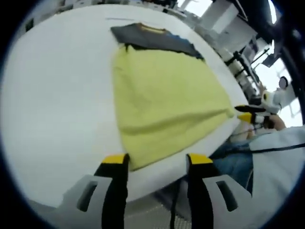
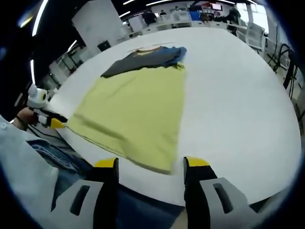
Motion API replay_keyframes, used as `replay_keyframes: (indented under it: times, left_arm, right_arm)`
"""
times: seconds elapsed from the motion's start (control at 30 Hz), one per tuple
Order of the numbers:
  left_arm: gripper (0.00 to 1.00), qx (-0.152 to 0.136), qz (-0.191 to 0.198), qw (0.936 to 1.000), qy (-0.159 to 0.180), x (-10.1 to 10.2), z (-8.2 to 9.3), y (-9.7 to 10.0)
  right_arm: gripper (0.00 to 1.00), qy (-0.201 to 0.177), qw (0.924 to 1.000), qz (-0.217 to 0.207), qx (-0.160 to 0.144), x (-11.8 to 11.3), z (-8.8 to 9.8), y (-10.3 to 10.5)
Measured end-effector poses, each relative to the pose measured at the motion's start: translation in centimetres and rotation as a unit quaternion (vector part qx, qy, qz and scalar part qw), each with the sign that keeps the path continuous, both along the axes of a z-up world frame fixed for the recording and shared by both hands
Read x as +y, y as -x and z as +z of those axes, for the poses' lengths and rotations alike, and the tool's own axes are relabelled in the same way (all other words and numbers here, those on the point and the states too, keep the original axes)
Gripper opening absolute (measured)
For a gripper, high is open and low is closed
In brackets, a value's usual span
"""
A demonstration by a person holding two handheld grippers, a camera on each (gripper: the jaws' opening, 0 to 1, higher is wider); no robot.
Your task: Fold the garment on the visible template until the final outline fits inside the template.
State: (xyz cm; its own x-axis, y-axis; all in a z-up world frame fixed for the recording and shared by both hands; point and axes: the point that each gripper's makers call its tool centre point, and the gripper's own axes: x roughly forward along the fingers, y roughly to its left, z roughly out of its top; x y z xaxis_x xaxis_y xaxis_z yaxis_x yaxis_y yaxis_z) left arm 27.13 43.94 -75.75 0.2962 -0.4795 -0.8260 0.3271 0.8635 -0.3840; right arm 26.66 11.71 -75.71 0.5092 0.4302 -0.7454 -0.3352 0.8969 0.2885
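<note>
Left hand-held gripper (image 1: 157, 160): jaws apart, nothing between them, poised just off the near edge of the white bench (image 1: 57, 119). The near left corner of the yellow garment (image 1: 167, 102) lies between the two yellow jaw tips, just ahead of them.

The garment lies flat in the middle of the bench, its long axis running from the near edge away toward the far side. Soft knit, matte, pale yellow-green, with faint creases near the hem. The hem runs along the near edge of the bench.

At the garment's far end a dark grey cloth (image 2: 143, 59) with a strip of blue lies partly under or against the yellow. It may be another layer of the same garment or a separate piece; too small to tell. No template outline can be made out.

Right hand-held gripper (image 2: 150, 164): jaws apart, empty, with the near right corner of the hem just ahead between the tips. In the left gripper view it shows at the far right, at that hem corner.

Judgement: each hand-held gripper is lined up on its own hem corner, equally near; the fold would carry the hem away along the long axis.
</note>
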Motion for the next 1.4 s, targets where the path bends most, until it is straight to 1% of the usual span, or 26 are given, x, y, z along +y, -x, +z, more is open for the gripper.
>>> replay_keyframes:
  times: [0.1,0.2,0.33,0.43,0.53,0.57,0.6,0.73,0.97,1.07,1.1,1.23,1.33,1.4]
  left_arm:
    - [0.4,0.001,0.008,0.9999,-0.007,0.4,-0.2,-0.1]
    - [0.36,0.001,0.011,0.9999,-0.011,0.7,-0.3,-0.2]
    - [0.29,-0.006,0.005,0.9997,-0.023,1.1,-0.6,-0.3]
    - [0.28,-0.003,0.01,0.9997,-0.021,1.1,-0.6,-0.4]
    - [0.26,-0.002,0.007,0.9995,-0.03,1.3,-0.7,-0.5]
    - [0.25,-0.002,0.006,0.9995,-0.032,1.3,-0.8,-0.5]
    - [0.25,-0.001,0.006,0.9994,-0.033,1.4,-0.8,-0.5]
    - [0.23,0.0,0.007,0.9993,-0.037,1.3,-0.8,-0.5]
    - [0.2,-0.003,0.006,0.9991,-0.043,1.1,-0.5,-0.4]
    - [0.18,-0.005,0.006,0.9988,-0.048,1.3,-0.6,-0.5]
    - [0.17,-0.006,0.007,0.9988,-0.049,1.3,-0.6,-0.5]
    - [0.13,-0.007,0.003,0.9984,-0.057,1.5,-0.7,-0.6]
    - [0.08,-0.005,0.0,0.9985,-0.055,1.4,-0.8,-0.5]
    - [0.05,-0.007,-0.001,0.9982,-0.06,1.5,-0.8,-0.6]
  right_arm:
    - [0.47,0.001,1.0,-0.001,0.001,-0.1,-0.1,-0.1]
    - [0.45,-0.003,1.0,-0.006,0.001,-0.2,0.1,-0.1]
    - [0.41,0.002,0.9999,-0.015,0.0,-0.4,0.0,-0.3]
    - [0.37,0.011,0.9998,-0.015,0.0,-0.7,-0.1,-0.3]
    - [0.34,0.017,0.9997,-0.015,0.001,-0.9,-0.2,-0.4]
    - [0.33,0.017,0.9997,-0.015,0.002,-0.9,-0.2,-0.4]
    - [0.3,0.008,0.9998,-0.013,0.01,-0.6,-0.2,-0.1]
    - [0.26,0.008,0.9998,-0.018,0.006,-1.0,0.0,-0.1]
    - [0.19,0.015,0.9995,-0.027,0.008,-1.7,-0.4,-0.5]
    - [0.13,0.03,0.9991,-0.028,0.006,-2.2,-0.6,-0.6]
    - [0.11,0.03,0.9991,-0.028,0.007,-2.1,-0.6,-0.5]
    - [0.09,0.029,0.999,-0.033,0.008,-2.3,-0.7,-0.7]
    - [0.05,0.034,0.9988,-0.034,0.008,-2.4,-0.8,-0.8]
    - [0.05,0.035,0.9988,-0.034,0.006,-2.4,-0.9,-0.8]
